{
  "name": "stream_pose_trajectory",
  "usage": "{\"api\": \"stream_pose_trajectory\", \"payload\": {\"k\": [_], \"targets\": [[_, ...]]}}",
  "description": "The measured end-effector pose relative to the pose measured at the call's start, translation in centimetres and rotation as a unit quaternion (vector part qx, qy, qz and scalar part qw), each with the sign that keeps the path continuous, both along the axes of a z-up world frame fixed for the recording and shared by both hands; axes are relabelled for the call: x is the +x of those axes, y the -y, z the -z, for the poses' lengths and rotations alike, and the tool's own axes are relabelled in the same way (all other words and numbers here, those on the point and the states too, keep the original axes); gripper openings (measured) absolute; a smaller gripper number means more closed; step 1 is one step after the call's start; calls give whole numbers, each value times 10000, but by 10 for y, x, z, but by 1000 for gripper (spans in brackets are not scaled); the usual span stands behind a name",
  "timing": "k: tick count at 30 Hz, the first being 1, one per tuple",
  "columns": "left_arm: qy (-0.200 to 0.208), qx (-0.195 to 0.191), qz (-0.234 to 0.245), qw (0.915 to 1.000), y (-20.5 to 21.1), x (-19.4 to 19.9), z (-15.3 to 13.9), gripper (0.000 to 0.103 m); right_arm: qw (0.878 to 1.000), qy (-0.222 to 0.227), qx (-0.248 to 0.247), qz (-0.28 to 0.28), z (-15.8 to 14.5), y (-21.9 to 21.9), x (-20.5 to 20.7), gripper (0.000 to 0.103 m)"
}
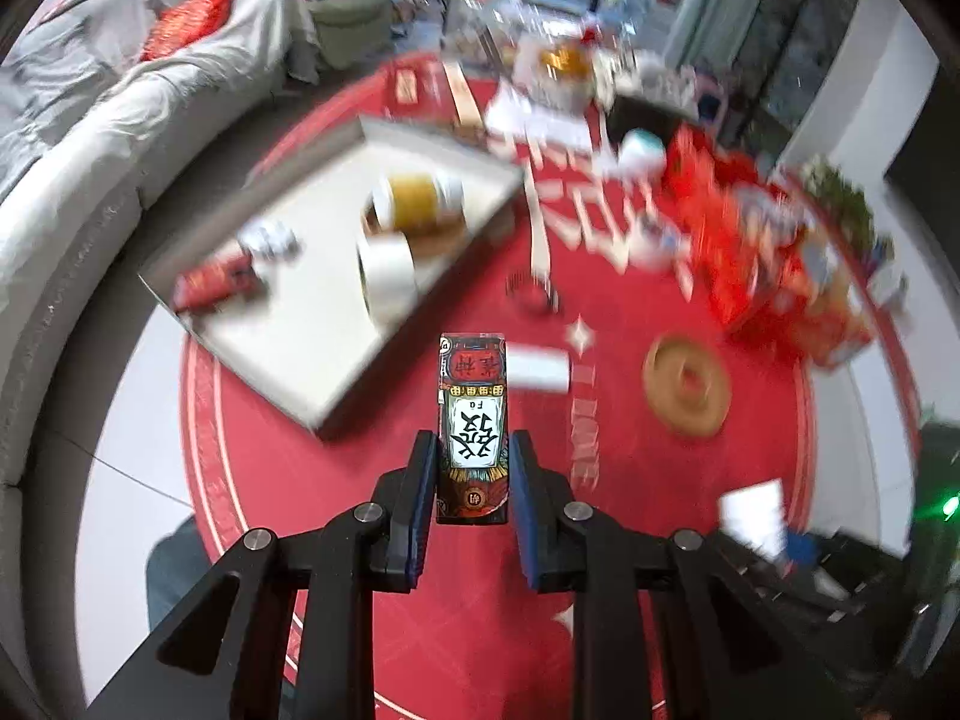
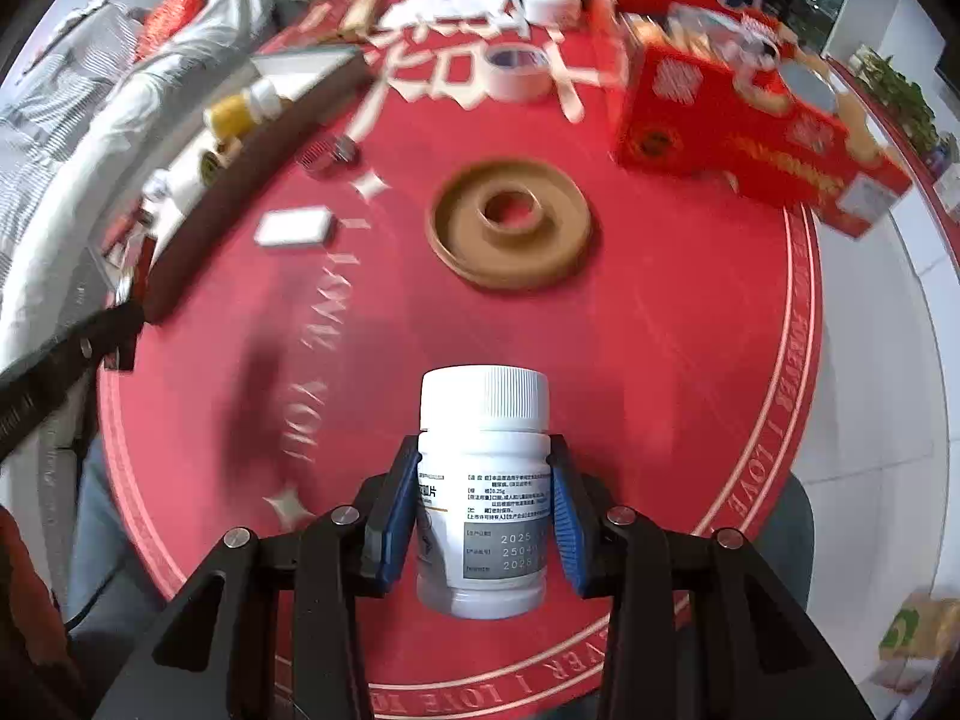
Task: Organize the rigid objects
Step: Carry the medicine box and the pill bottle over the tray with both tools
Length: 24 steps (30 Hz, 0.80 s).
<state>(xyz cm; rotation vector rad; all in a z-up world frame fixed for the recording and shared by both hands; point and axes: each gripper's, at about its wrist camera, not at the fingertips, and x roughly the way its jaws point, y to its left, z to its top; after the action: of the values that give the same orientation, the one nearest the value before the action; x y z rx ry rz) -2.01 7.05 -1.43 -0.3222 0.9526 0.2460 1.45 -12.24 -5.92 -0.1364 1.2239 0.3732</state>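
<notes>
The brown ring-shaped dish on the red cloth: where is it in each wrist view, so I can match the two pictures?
Left wrist view: brown ring dish lies right of centre, blurred, to the right of the patterned box held in the left claw.
Right wrist view: the dish sits just above centre, beyond the white bottle in the right claw.
Shared landmark: the small white flat box, left of the dish in both.

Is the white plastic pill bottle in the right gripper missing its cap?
No, the white plastic pill bottle between the right gripper's blue pads wears its ribbed white cap.
</notes>
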Motion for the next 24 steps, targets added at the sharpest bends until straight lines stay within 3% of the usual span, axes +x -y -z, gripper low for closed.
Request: {"api": "stream_pose_trajectory", "payload": {"k": [5,10,16,20,24], "targets": [[376,6,-133,9992,-15,5,-50,26,9987,237,436,-128,-45,-22,11,41],[933,277,-277,9949,-37,4,-109,26,9938,688,837,-260,-102,-52,38,41],[1299,658,-737,9866,-81,-1,-161,26,9842,1200,1256,-356,-166,-81,65,41],[1438,856,-1102,9797,-111,-4,-183,26,9759,1536,1455,-531,-207,-108,78,41],[1430,1021,-1374,9748,-133,1,-183,26,9719,1595,1567,-731,-223,-138,90,41]]}}
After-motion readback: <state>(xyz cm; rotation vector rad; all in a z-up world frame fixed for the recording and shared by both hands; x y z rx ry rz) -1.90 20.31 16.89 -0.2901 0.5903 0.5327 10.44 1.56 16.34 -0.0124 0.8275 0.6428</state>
